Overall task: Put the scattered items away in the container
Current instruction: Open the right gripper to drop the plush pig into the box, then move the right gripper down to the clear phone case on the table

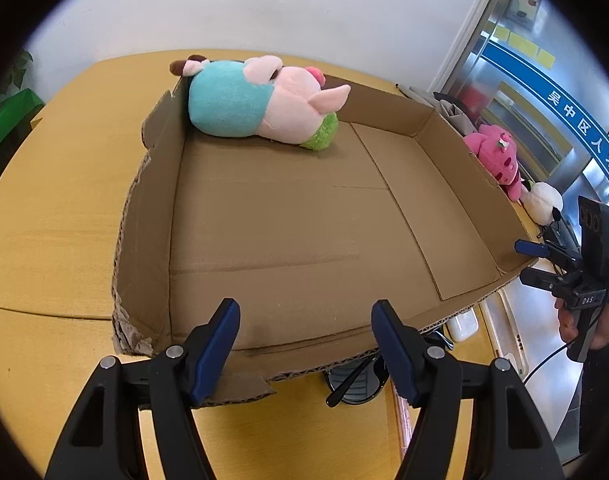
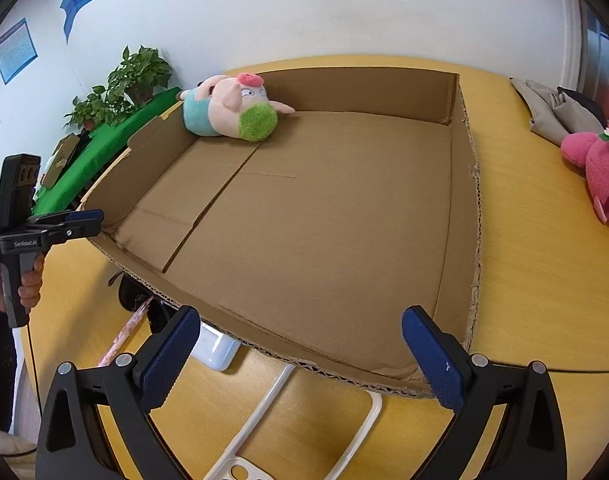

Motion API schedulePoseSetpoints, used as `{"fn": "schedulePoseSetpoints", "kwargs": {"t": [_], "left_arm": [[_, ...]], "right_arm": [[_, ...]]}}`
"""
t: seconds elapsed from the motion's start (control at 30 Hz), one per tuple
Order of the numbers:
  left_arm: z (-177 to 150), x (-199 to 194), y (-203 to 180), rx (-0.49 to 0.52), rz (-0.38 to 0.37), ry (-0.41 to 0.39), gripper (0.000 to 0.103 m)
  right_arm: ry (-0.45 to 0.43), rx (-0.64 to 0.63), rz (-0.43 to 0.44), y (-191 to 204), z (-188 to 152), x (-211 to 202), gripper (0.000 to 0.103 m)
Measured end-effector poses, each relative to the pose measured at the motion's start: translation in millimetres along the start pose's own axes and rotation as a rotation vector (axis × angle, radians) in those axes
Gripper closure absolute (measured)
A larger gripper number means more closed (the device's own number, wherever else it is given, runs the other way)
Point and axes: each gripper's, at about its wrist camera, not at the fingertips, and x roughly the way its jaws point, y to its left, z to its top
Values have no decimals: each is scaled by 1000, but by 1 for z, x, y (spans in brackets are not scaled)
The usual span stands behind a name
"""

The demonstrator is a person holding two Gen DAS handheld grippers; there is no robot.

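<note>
Lying in the box: a plush pig (image 1: 260,100) in a teal shirt, on its side in the far left corner, head toward the middle, a fuzzy green ball (image 2: 257,122) touching its snout.
Box: a shallow cardboard box (image 1: 304,216) with low, ragged-cut walls, sitting flat on the table; apart from the pig its floor is bare.
Outside the box, right side: a pink strawberry plush (image 2: 600,168) on the table, well apart from the box wall in the right wrist view; in the left wrist view a white plush (image 1: 544,202) sits just beside it.
Near edge of the box: a pair of dark sunglasses (image 1: 354,384) pokes out from under the front wall, with a small white case (image 2: 216,350), a pink stick-like item (image 2: 124,334) and a clear phone case (image 2: 264,440) close by on the table.
Left tool: the left tool (image 1: 306,346) hovers over the near wall of the box, jaws spread wide, nothing between the blue pads.
Right tool: the right tool (image 2: 302,360) hangs over the near right corner of the box, jaws wide apart and holding nothing.
Table: a rounded yellow wooden table (image 2: 536,280) carrying everything.
Further out: folded grey cloth (image 2: 552,108) at the far right edge of the table, potted green plants (image 2: 124,84) by the white wall on the left.
</note>
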Motion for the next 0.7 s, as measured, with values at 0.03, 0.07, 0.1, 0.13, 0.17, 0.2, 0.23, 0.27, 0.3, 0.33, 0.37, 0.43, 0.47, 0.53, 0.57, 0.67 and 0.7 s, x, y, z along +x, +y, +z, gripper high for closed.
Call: {"fn": "schedulePoseSetpoints", "kwargs": {"t": [0.03,0.07,0.1,0.13,0.17,0.2,0.23,0.27,0.3,0.33,0.37,0.43,0.47,0.53,0.57,0.67,0.7], "left_arm": [[0,-5,-2,2,21,-18,35],[0,-11,-5,1,43,-41,34],[1,-18,-8,-1,53,-68,34],[2,-27,-12,-6,59,-106,34],[3,-36,-17,-11,65,-143,31],[4,-45,-24,-15,75,-185,24],[4,-55,-33,-16,88,-230,23],[4,-64,-42,-13,101,-271,22],[4,-70,-51,-6,111,-302,22],[4,-73,-58,2,118,-321,22],[3,-76,-66,12,126,-336,22],[1,-77,-79,29,131,-347,22],[0,-77,-85,33,126,-348,22],[-2,-74,-92,31,110,-345,22],[-3,-73,-95,26,104,-343,22],[-6,-72,-101,9,100,-344,22],[-7,-72,-102,0,105,-344,22]], "right_arm": [[-2,11,-8,-1,0,-3,0],[-12,21,-20,-1,0,-9,0],[-42,29,-39,3,1,-17,0],[-67,33,-55,8,2,-23,0],[-95,38,-71,13,5,-30,0],[-125,39,-89,18,7,-36,0],[-161,31,-117,27,8,-44,0],[-188,14,-144,35,8,-49,0],[-218,-8,-179,47,6,-55,0],[-234,-20,-197,55,3,-59,0],[-248,-27,-209,62,2,-62,0],[-268,-32,-213,74,0,-69,0],[-273,-40,-213,80,-2,-72,0],[-280,-60,-236,90,-4,-77,0],[-283,-68,-248,94,-6,-79,0],[-287,-79,-249,103,-10,-85,0],[-283,-82,-244,105,-13,-86,0]]}}
